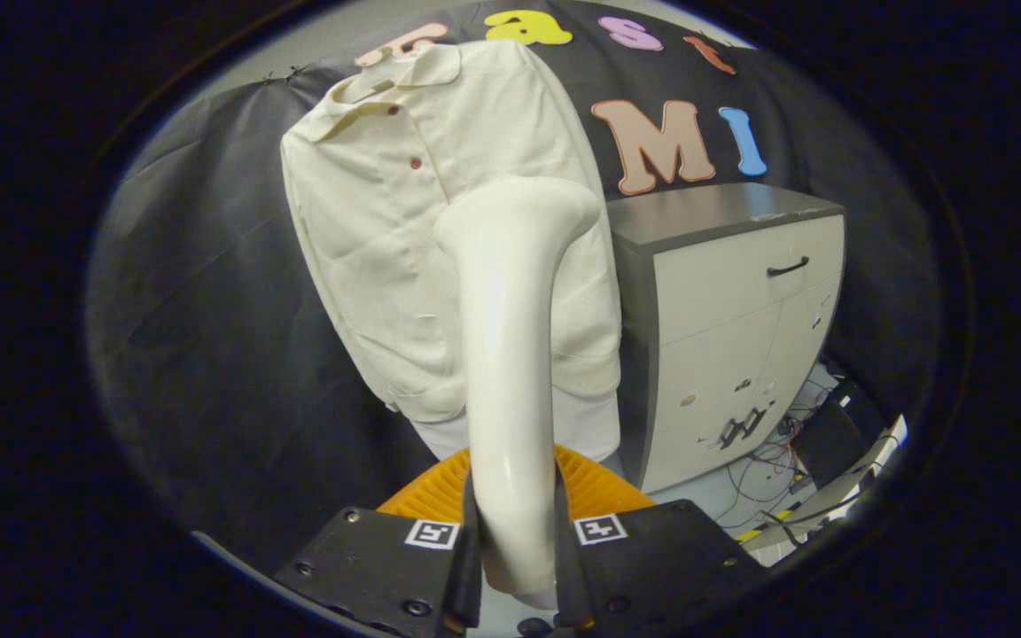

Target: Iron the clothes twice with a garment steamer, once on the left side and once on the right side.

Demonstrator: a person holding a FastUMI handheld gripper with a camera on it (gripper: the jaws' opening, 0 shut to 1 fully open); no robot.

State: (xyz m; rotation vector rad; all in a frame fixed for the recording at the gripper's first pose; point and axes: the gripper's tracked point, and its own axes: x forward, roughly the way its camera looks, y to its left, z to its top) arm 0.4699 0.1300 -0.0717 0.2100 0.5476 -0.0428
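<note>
A cream polo shirt (386,221) with dark red buttons hangs upright against the booth's black cloth, a white layer showing below its hem. My gripper (515,540) is shut on the handle of a white garment steamer (510,337), both fingers pressing its sides. The steamer rises from between the fingers, and its bent head (524,208) lies over the shirt's right half, roughly at mid-chest height. Whether the head touches the fabric I cannot tell.
An orange ribbed base (595,483) sits just beyond the fingers, below the shirt. A white cabinet (723,328) with a grey top and a black handle stands right of the shirt. Cables (767,461) and a dark box lie on the floor by its foot.
</note>
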